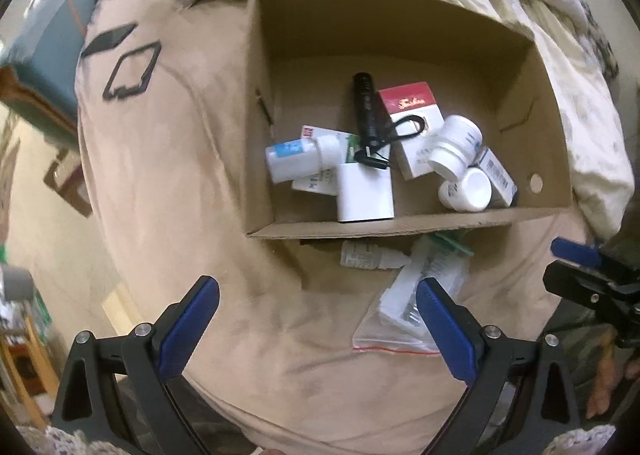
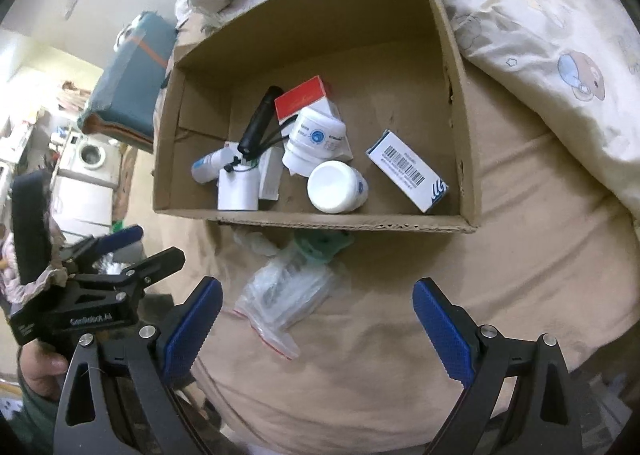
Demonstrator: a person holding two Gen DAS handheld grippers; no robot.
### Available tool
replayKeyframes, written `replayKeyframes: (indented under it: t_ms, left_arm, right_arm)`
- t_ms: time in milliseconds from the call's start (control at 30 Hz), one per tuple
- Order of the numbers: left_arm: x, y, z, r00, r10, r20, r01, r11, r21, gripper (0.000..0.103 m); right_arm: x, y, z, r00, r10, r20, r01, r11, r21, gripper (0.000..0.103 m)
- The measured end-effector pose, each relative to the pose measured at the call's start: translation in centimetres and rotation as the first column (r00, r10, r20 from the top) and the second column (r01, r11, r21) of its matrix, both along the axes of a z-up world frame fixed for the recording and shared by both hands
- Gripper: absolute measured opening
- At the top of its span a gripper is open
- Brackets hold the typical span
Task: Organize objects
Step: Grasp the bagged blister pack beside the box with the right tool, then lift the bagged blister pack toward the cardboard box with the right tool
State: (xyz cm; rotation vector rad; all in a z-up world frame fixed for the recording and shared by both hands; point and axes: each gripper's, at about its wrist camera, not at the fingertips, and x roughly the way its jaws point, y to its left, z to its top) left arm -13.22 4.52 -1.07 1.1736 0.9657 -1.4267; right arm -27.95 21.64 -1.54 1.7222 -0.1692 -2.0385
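Note:
A cardboard box (image 1: 404, 223) (image 2: 320, 219) sits on a beige bed sheet. It holds white pill bottles (image 1: 456, 149) (image 2: 336, 187), a black flashlight (image 1: 366, 107) (image 2: 258, 123), a red-and-white carton (image 1: 412, 127) (image 2: 304, 97), a white block (image 1: 364, 193) (image 2: 237, 191) and a barcode carton (image 2: 408, 171). In front of the box lie a small dropper bottle (image 1: 370, 255), a clear zip bag (image 1: 412, 303) (image 2: 284, 295) and a green item (image 2: 320, 245). My left gripper (image 1: 318, 323) is open and empty. My right gripper (image 2: 318, 325) is open and empty, by the bag.
A crumpled quilt (image 1: 560, 55) (image 2: 540, 35) lies behind and right of the box. A teal suitcase (image 1: 48, 55) (image 2: 132, 75) stands at the left past the bed's edge. The other gripper shows in each view (image 1: 592, 275) (image 2: 100, 271).

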Motion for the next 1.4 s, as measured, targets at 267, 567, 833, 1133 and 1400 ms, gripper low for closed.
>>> replayKeyframes:
  t_ms: [267, 567, 833, 1133, 1400]
  left_arm:
    - [1.8, -0.3, 0.0, 0.998, 0.051, -0.042, -0.050, 0.998, 0.026, 0.099]
    - [3.5, 0.1, 0.5, 0.996, 0.079, -0.039, -0.079, 0.997, 0.005, 0.099]
    - [6.1, 0.3, 0.1, 0.990, 0.142, -0.019, -0.142, 0.990, 0.008, 0.099]
    - [5.7, 0.8, 1.3, 0.985, 0.156, -0.068, -0.157, 0.987, -0.018, 0.099]
    - [4.7, 0.9, 1.3, 0.986, 0.152, -0.076, -0.153, 0.988, -0.009, 0.099]
  right_arm:
    - [-0.4, -2.2, -2.2, 0.999, 0.023, 0.048, -0.027, 0.996, 0.080, 0.103]
    - [1.9, -11.2, -7.3, 0.951, 0.294, 0.098, -0.309, 0.876, 0.371, 0.103]
    - [1.3, -13.7, -11.9, 0.933, 0.319, 0.164, -0.359, 0.817, 0.452, 0.103]
    - [4.6, -11.8, -9.6, 0.924, 0.351, 0.149, -0.381, 0.843, 0.380, 0.095]
    - [8.3, -4.5, -9.4, 0.970, 0.166, 0.179, -0.221, 0.909, 0.354, 0.095]
